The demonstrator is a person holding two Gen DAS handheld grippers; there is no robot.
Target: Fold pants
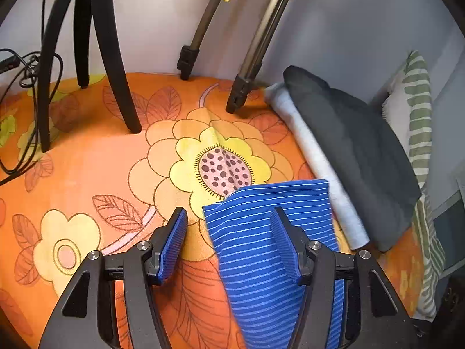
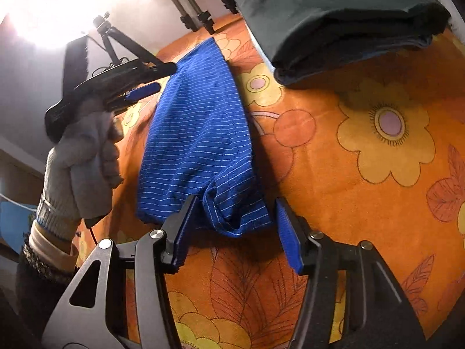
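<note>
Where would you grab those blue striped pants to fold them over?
Grip the blue striped pants at the bunched hem corner between the open right gripper fingers, coming in low from the near edge; that corner stands up off the orange floral sheet.

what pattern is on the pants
Blue pants with thin pale horizontal stripes, clearest in the right wrist view.

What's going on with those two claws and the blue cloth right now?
Both grippers open: left gripper, right gripper. Blue striped pants lie folded on floral bedsheet. Dark folded garment close by, apart.
</note>
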